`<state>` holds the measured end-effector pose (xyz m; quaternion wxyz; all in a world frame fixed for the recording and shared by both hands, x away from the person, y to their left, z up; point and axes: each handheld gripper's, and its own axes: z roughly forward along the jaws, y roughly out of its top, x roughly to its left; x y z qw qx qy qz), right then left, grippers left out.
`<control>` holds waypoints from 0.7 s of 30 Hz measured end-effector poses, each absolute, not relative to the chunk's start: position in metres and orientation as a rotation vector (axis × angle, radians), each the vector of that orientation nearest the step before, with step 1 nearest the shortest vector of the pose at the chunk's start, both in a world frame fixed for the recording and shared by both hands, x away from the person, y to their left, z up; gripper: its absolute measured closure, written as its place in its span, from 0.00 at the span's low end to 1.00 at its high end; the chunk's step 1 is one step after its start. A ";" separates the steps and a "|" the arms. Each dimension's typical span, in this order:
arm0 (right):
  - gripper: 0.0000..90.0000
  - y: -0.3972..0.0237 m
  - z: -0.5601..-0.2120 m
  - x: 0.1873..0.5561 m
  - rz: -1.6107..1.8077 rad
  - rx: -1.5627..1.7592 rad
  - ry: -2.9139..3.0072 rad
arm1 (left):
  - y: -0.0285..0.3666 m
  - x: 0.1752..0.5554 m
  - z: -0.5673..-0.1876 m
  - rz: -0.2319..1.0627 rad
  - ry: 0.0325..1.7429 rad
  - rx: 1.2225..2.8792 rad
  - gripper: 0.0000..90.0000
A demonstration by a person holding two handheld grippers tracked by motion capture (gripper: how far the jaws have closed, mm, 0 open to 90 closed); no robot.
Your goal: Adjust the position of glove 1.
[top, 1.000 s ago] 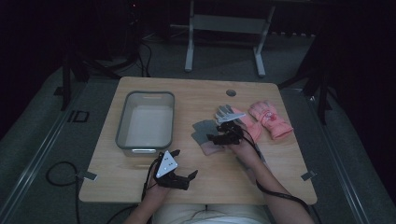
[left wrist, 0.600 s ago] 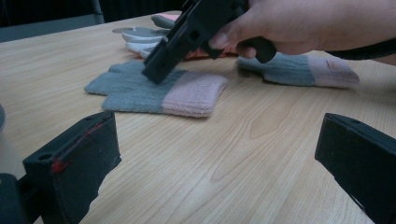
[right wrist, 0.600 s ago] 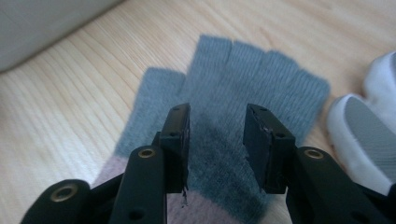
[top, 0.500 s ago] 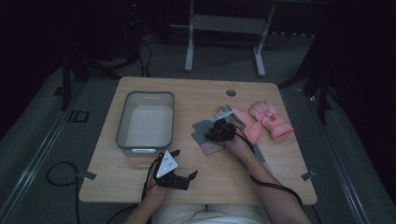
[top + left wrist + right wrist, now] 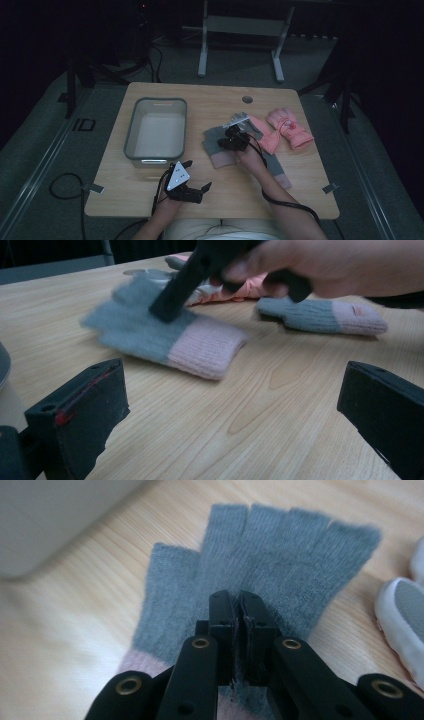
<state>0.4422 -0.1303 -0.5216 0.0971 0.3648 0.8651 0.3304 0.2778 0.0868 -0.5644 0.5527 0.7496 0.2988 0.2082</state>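
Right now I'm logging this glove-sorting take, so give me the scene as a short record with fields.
surface: wooden table
right gripper: jaws have just been closing, now shut, pinching knit of the grey glove with pink cuff
left gripper: open, holds nothing, near the table's front edge
second grey glove: flat on the table, apart
pink gloves: to the right of the grey ones
bin: left half of the table, nothing visible inside

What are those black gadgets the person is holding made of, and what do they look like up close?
Each hand carries a black tool. The left tool has two blocky black jaws, one marked with red, and a grey three-cornered plate on top. The right tool has slim black jaws on arms with brass-ringed holes. A black cable trails from each.
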 end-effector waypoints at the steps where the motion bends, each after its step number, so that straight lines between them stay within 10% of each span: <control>1: 0.95 -0.131 -0.517 0.438 1.004 1.093 2.546 | 0.087 0.278 -0.564 0.494 0.705 1.771 0.00; 12: 0.95 -0.140 -0.457 0.369 1.161 1.198 2.300 | 0.086 0.278 -0.564 0.497 0.705 1.774 0.00; 21: 0.95 -0.163 -0.495 0.327 1.148 1.415 2.237 | 0.086 0.277 -0.564 0.505 0.702 1.774 0.00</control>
